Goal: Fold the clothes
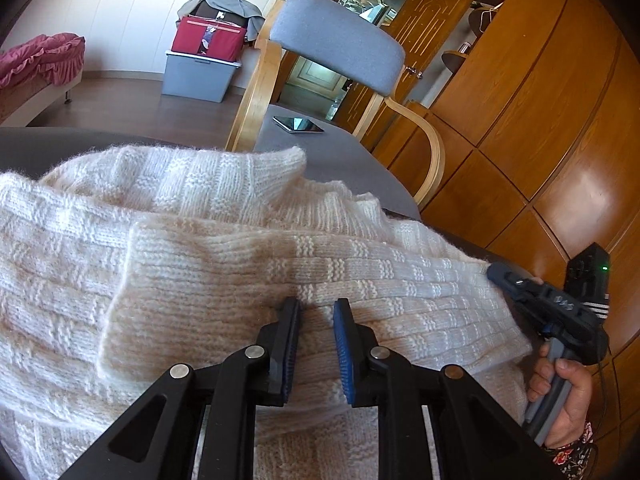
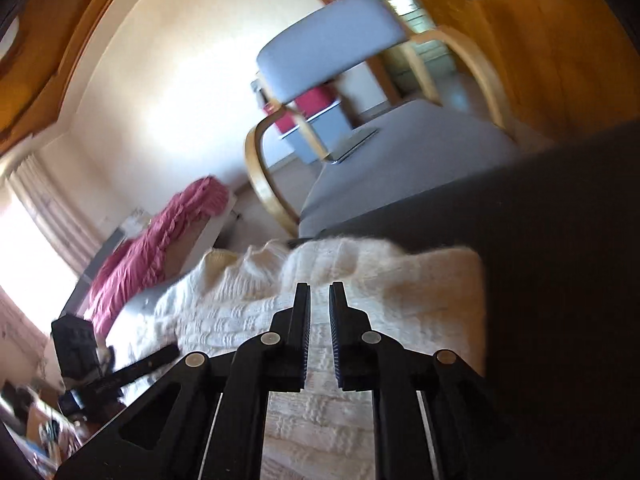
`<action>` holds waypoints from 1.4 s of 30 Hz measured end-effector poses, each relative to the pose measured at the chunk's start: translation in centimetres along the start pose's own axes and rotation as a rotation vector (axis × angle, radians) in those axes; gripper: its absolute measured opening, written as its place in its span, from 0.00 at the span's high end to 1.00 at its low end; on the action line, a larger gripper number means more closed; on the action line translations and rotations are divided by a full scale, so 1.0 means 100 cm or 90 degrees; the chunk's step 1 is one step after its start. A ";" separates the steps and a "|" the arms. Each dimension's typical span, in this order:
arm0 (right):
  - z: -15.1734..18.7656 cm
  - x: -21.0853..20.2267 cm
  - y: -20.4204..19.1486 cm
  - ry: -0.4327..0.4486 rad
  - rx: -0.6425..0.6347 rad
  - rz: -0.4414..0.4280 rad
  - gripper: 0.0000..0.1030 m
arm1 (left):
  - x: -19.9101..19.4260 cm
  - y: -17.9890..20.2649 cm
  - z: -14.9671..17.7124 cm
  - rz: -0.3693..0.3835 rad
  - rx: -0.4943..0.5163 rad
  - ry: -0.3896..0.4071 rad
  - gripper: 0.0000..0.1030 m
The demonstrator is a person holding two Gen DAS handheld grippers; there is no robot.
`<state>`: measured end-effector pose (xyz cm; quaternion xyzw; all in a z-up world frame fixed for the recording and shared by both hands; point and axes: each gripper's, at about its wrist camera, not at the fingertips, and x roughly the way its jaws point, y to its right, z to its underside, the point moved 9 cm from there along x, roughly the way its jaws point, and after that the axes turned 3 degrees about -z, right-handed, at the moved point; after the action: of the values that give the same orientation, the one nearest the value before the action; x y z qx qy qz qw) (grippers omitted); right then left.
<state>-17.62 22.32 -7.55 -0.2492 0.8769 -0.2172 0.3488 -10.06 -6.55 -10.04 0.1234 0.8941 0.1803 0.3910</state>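
Note:
A cream knit sweater [image 1: 200, 240] lies bunched in folds on a dark grey table [image 1: 352, 160]. My left gripper [image 1: 316, 304] is low over its near part, and a raised fold of knit sits pinched between its blue pads. My right gripper [image 1: 496, 274] comes in from the right, held by a hand [image 1: 568, 396], with its tip at the sweater's right edge. In the blurred right wrist view its fingers [image 2: 320, 286] stand almost together above the sweater [image 2: 400, 280], and I see no fabric between them. The left gripper [image 2: 172, 351] shows there at the lower left.
A grey-cushioned wooden armchair [image 1: 336, 40] stands past the table's far edge, with a phone [image 1: 298, 124] on its seat. Wooden cabinets [image 1: 520, 120] line the right. A bed with a pink cover [image 1: 40, 56] and stacked storage boxes [image 1: 200, 68] stand at the back.

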 end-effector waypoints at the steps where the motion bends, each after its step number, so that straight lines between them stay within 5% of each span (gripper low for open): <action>1: 0.003 0.006 0.009 -0.014 0.014 0.026 0.89 | 0.000 0.000 0.000 0.002 -0.002 0.000 0.83; 7: 0.001 -0.006 0.063 0.033 0.173 0.041 0.94 | -0.002 -0.001 0.001 0.009 -0.006 0.000 0.83; 13: 0.000 -0.020 0.071 0.067 0.192 0.065 0.90 | -0.002 -0.003 0.001 0.021 -0.016 0.000 0.83; 17: -0.005 -0.021 0.022 0.036 0.102 -0.032 0.84 | -0.002 -0.005 0.000 0.031 -0.024 -0.001 0.83; 21: 0.028 0.004 -0.052 -0.111 -0.038 -0.166 0.62 | -0.002 -0.005 0.000 0.034 -0.027 -0.001 0.83; 24: 0.050 0.026 -0.056 -0.169 -0.077 -0.127 0.62 | -0.003 -0.006 0.000 0.038 -0.029 -0.001 0.83; 27: 0.042 0.024 -0.025 -0.150 -0.030 -0.084 0.80 | -0.003 -0.006 0.000 0.042 -0.031 -0.001 0.83; 30: 0.013 -0.004 0.009 -0.053 -0.012 0.039 0.75 | -0.003 -0.008 -0.001 0.050 -0.037 -0.002 0.83; 34: -0.020 -0.035 0.015 0.044 -0.019 0.104 0.75 | -0.003 -0.008 -0.001 0.060 -0.045 -0.003 0.83; 42: -0.027 0.034 0.028 -0.067 -0.036 0.147 0.75 | -0.003 -0.009 -0.001 0.071 -0.054 -0.003 0.83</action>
<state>-22.53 23.11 -9.01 -0.1674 0.8860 -0.1370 0.4101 -9.99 -7.52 -10.13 0.1571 0.8762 0.2395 0.3875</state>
